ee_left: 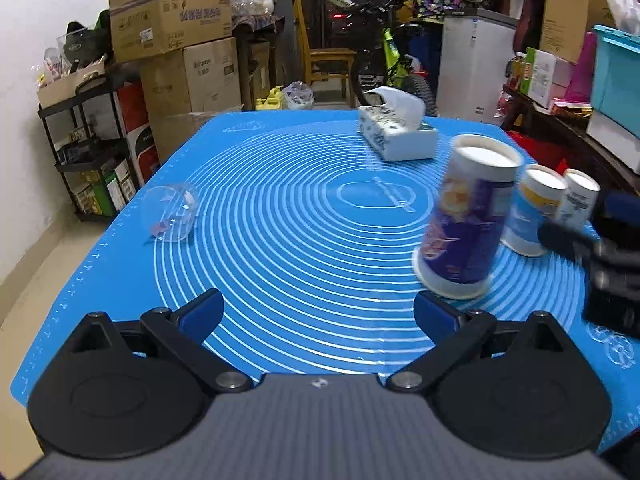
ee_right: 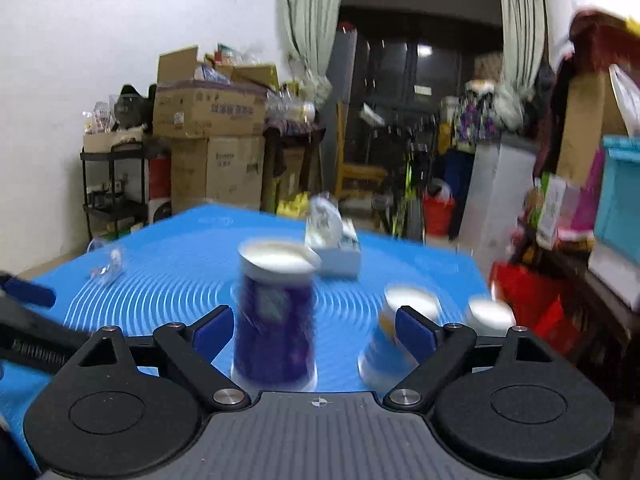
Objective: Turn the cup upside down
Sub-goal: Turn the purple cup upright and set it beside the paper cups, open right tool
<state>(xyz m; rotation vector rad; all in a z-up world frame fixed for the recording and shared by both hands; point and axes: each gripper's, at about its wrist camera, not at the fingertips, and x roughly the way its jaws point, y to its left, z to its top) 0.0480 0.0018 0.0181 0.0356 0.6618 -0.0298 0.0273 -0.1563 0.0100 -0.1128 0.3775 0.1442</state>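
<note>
A tall purple paper cup (ee_left: pixel 466 216) stands upside down on the blue mat (ee_left: pixel 280 240), wide rim down and white base up. It also shows in the right wrist view (ee_right: pixel 274 320), blurred, between the fingers of my right gripper (ee_right: pixel 314 330), which is open and not touching it. My left gripper (ee_left: pixel 318 310) is open and empty, with the cup just beyond its right finger. Two smaller cups, one blue and yellow (ee_left: pixel 532 212), one white (ee_left: pixel 578 198), stand upside down to its right.
A tissue box (ee_left: pixel 396 136) sits at the far side of the mat. A clear plastic cup (ee_left: pixel 172 214) lies on its side at the mat's left edge. The right gripper's body (ee_left: pixel 612 264) shows at the right. Boxes, shelves and a bicycle stand beyond the table.
</note>
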